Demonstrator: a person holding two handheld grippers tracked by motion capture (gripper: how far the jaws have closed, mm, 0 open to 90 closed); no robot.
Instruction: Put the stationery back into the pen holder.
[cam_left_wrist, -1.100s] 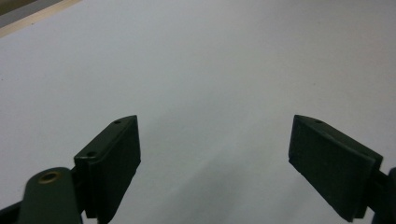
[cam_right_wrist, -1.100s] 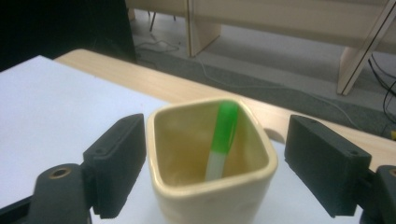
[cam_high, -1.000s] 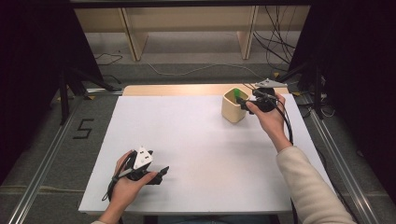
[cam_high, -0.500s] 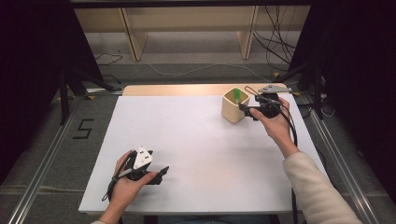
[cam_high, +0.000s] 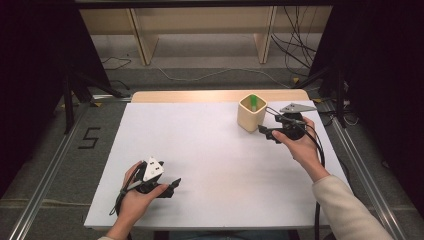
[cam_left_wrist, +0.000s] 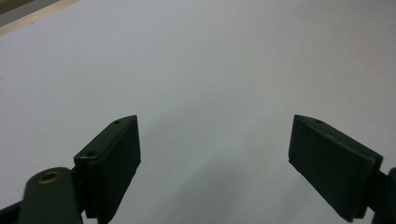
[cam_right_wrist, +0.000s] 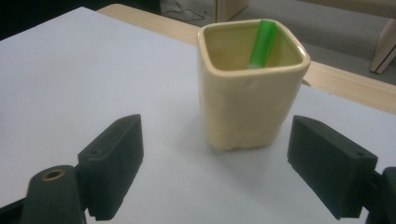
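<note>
High view: the right gripper (cam_high: 265, 132), jaws spread and empty, has drawn back from the cream cup (cam_high: 251, 113), now just beside it. A green marker (cam_right_wrist: 261, 44) leans inside. The left gripper (cam_high: 167, 187) rests open, unmoved. Floor tape (cam_high: 89, 138) reads "5".

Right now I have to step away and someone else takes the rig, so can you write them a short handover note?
Right claw: open, holding nothing, low over the white table just beside the cream cup, jaws pointing at it.
Left claw: open, holding nothing, near the front left of the table, far from the cup.
Things: the cup stands upright at the back right of the table; a green stick leans inside it against the far wall.
Done: the stick is in the cup.
Left: probably nothing on the table to collect; check whether the cup itself has to be moved.
</note>
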